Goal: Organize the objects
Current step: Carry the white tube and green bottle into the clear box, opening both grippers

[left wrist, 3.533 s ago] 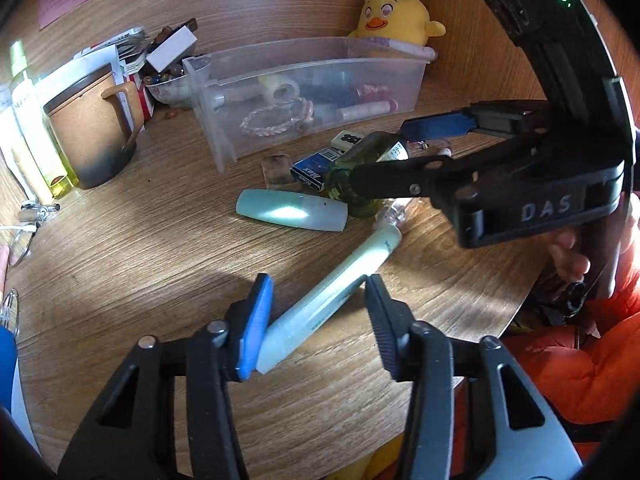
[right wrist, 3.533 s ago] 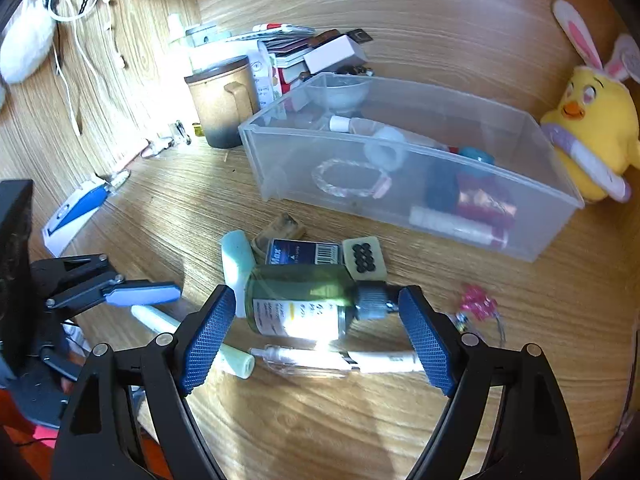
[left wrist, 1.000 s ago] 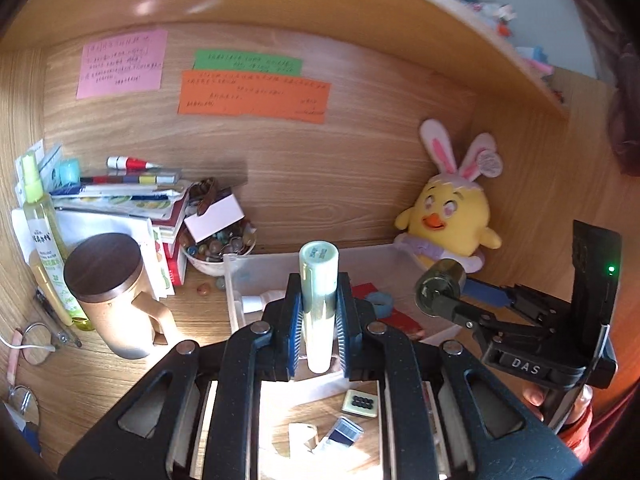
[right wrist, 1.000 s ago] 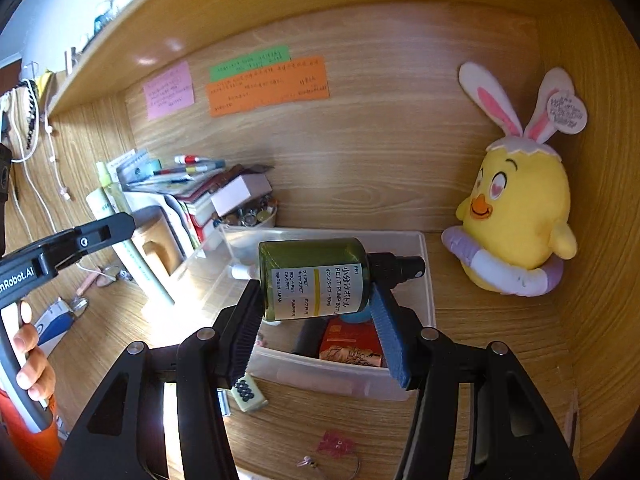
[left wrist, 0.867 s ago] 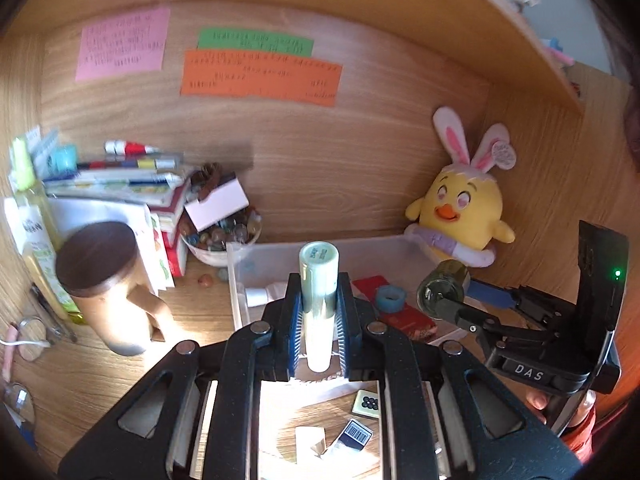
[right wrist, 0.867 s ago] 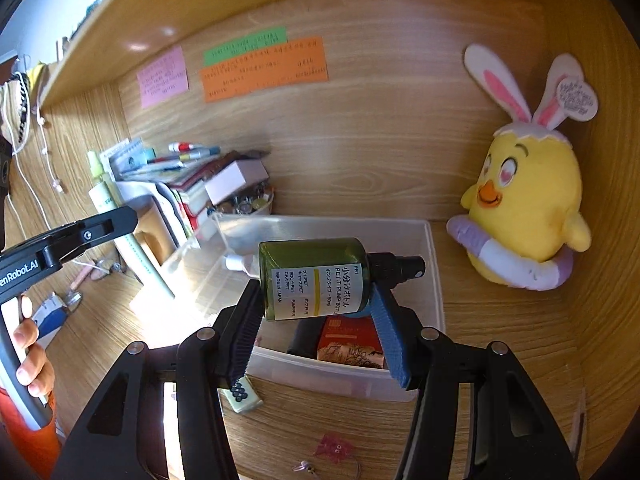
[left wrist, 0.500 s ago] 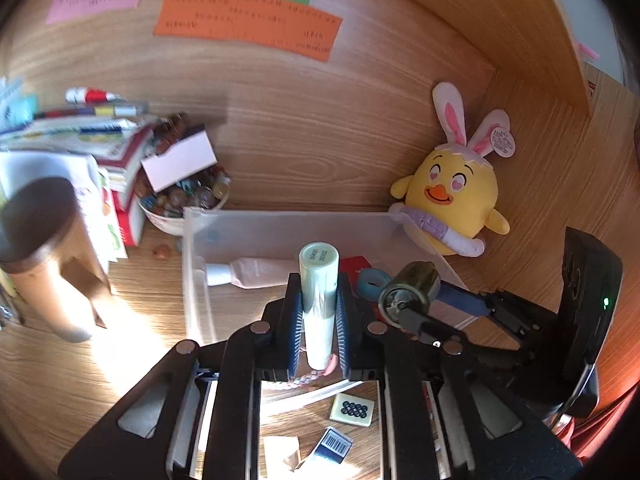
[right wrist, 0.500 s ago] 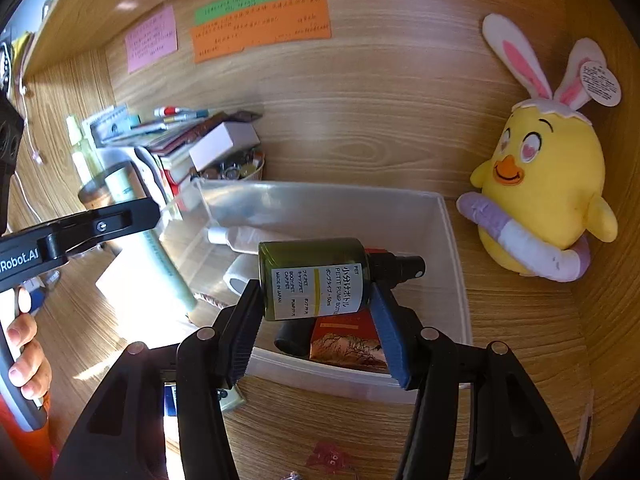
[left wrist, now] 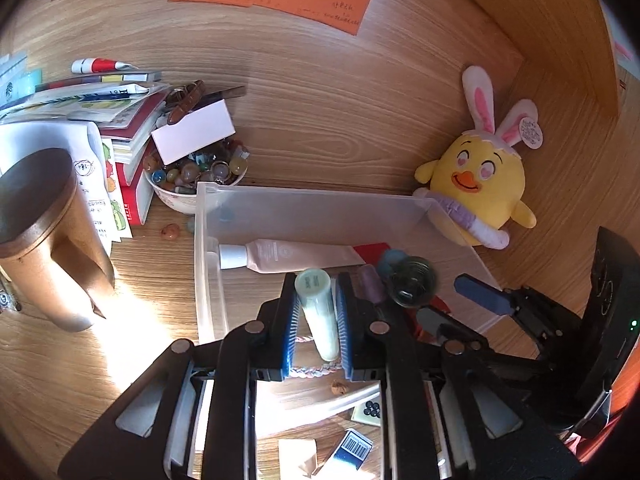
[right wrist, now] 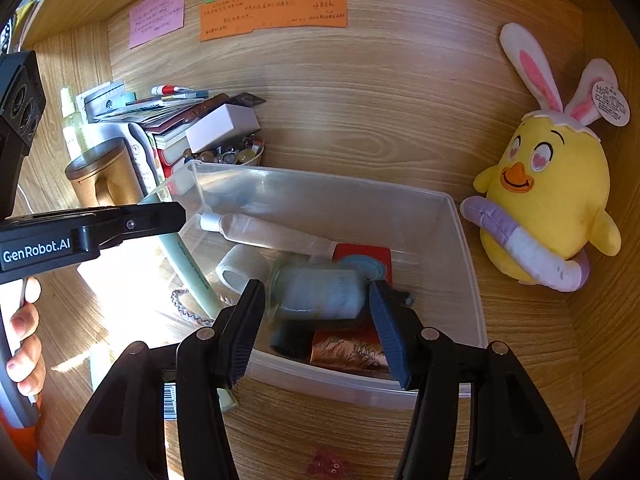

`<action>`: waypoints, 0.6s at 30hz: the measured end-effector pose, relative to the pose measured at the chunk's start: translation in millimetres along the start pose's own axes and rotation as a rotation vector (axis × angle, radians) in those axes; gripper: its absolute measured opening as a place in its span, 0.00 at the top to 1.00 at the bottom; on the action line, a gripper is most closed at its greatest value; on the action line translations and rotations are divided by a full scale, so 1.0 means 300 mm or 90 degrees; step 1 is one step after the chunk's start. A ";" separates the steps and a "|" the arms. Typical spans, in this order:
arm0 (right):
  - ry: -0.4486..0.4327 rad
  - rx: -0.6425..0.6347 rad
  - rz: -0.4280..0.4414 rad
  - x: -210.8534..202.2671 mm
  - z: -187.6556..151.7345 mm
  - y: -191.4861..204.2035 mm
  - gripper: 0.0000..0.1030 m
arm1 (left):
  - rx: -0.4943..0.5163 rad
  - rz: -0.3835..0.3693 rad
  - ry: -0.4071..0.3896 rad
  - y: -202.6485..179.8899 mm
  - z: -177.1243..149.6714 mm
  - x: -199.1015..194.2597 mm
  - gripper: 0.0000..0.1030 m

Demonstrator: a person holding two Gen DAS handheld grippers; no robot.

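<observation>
My left gripper is shut on a pale green tube and holds it upright over the clear plastic bin; the tube also shows in the right wrist view. My right gripper is open above the bin. The green bottle, blurred, is between and below its jaws inside the bin, free of them. In the left wrist view the bottle shows end-on. A pink tube, a white tape roll and a red packet lie in the bin.
A yellow plush chick stands right of the bin. A brown mug, stacked books and a bowl of marbles stand left. A barcode box and a small card lie in front.
My right gripper has opened and the green bottle has dropped from it into the bin. Both grippers have moved lower and closer over the bin. The left still holds the tube.
</observation>
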State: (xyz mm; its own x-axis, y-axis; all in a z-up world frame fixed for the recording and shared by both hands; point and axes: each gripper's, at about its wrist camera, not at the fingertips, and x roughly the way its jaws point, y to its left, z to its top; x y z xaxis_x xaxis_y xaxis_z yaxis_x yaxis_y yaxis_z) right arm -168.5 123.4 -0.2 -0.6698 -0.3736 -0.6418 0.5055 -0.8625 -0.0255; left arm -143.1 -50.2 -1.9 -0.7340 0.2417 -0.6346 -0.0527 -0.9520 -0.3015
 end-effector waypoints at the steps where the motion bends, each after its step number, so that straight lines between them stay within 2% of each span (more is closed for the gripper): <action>1: 0.001 -0.001 0.000 -0.001 0.001 0.001 0.51 | 0.004 0.006 -0.003 -0.004 -0.002 -0.005 0.77; 3: 0.002 -0.001 0.001 -0.001 0.002 0.003 0.50 | 0.015 0.019 -0.014 -0.013 -0.005 -0.021 0.67; 5: 0.002 -0.003 -0.001 -0.003 0.005 0.006 0.45 | 0.024 0.031 -0.030 -0.024 -0.007 -0.043 0.53; 7: 0.000 -0.003 0.001 -0.011 0.004 0.007 0.37 | 0.035 0.040 -0.043 -0.036 -0.007 -0.064 0.47; 9: -0.004 -0.003 0.002 -0.023 0.002 0.007 0.35 | 0.046 0.043 -0.053 -0.047 -0.008 -0.087 0.43; 11: -0.008 -0.004 0.001 -0.034 0.001 0.006 0.34 | 0.051 0.047 -0.061 -0.053 -0.010 -0.109 0.34; 18: -0.024 0.013 0.003 -0.095 -0.007 -0.013 0.24 | 0.058 0.062 -0.087 -0.056 -0.022 -0.185 0.13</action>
State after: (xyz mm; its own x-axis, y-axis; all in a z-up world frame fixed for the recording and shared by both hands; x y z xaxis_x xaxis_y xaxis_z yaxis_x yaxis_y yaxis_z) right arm -150.1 138.2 16.6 -0.6871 -0.3900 -0.6130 0.4981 -0.8671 -0.0066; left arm -97.0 -46.5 33.9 -0.8236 0.1256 -0.5531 -0.0336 -0.9843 -0.1734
